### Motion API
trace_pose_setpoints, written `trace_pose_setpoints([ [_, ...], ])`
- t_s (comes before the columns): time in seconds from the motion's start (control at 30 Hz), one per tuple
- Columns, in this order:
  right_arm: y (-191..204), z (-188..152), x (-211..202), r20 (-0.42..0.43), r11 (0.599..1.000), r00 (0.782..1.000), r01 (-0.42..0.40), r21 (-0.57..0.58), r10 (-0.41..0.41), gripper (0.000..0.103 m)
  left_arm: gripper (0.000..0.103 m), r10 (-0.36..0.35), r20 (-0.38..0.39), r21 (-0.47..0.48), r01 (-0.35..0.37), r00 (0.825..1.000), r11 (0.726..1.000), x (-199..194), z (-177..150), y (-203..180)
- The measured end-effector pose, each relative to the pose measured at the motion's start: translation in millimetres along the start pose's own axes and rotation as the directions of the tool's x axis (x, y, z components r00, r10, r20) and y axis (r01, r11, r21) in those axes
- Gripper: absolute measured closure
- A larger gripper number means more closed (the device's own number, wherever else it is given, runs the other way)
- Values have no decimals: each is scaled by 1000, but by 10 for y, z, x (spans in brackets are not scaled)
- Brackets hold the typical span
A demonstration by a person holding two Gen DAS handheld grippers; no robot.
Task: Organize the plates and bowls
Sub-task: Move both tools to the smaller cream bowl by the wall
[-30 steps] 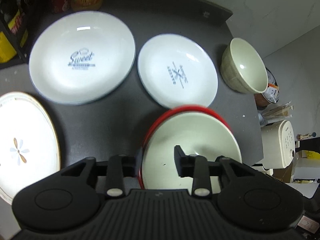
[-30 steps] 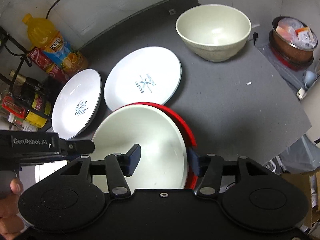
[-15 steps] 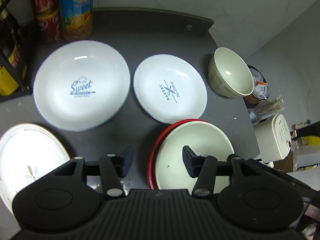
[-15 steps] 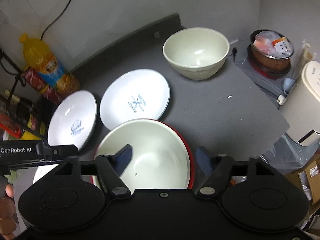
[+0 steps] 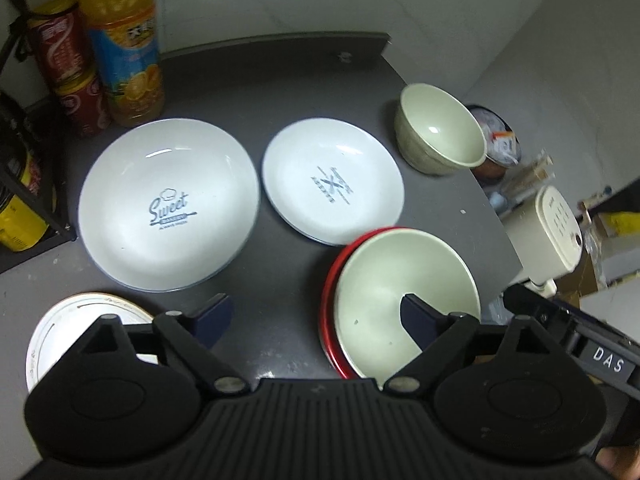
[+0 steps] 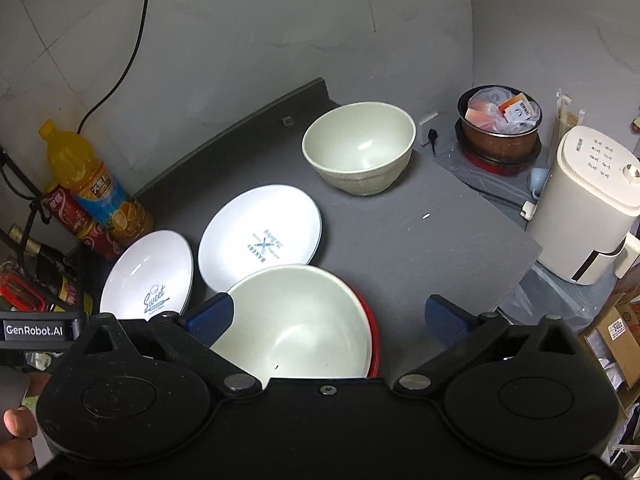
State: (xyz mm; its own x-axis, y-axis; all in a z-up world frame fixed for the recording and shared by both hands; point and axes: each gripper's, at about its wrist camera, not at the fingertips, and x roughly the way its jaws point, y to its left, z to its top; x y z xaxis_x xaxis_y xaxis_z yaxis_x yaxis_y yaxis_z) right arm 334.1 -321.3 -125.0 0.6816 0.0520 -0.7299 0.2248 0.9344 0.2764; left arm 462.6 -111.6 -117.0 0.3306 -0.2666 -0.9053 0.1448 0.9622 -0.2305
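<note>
A cream bowl (image 5: 400, 292) sits nested in a red bowl (image 5: 329, 292) at the counter's near edge; they also show in the right wrist view, the cream bowl (image 6: 296, 316) inside the red bowl's rim (image 6: 372, 332). A "Sweet" plate (image 5: 168, 204), a "Bakery" plate (image 5: 332, 184) and a deep cream bowl (image 5: 436, 136) lie further back. A gold-rimmed plate (image 5: 72, 320) is at near left. My left gripper (image 5: 316, 320) is open above the stack's left side. My right gripper (image 6: 328, 316) is open above it too. Both hold nothing.
An orange juice bottle (image 5: 124, 48) and red cans (image 5: 68, 64) stand at the back left by a black rack (image 5: 24, 184). Off the counter's right edge are a white appliance (image 6: 592, 208) and a pot with packets (image 6: 500, 128).
Both grippers opened wide, let go of the nested bowls and drew back and up. The bowls stay on the counter.
</note>
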Motion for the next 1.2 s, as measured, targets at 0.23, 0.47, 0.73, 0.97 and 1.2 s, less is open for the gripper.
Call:
trace_pose_setpoints([
  [0.23,-73,161,138,3,1000,1000,-18,-11,18,0,12,44,19,-5,-44,999,999,21,97,-49],
  [0.47,-221,488,321,-4,996,998,-60,-64,60,0,1,75,61,-49,-72,995,996,130,367,-202],
  [0.73,-520,946,628,-35,989,996,-91,-113,87,0,0,71,61,-129,-63,996,990,400,735,-474],
  [0.97,-715,1200,908,-64,983,992,-118,-137,110,0,0,80,48,-174,-71,996,982,642,984,-683],
  [1.2,-848,1390,1170,-81,982,991,-119,-144,108,0,1,86,21,-245,-78,996,966,935,1127,-781],
])
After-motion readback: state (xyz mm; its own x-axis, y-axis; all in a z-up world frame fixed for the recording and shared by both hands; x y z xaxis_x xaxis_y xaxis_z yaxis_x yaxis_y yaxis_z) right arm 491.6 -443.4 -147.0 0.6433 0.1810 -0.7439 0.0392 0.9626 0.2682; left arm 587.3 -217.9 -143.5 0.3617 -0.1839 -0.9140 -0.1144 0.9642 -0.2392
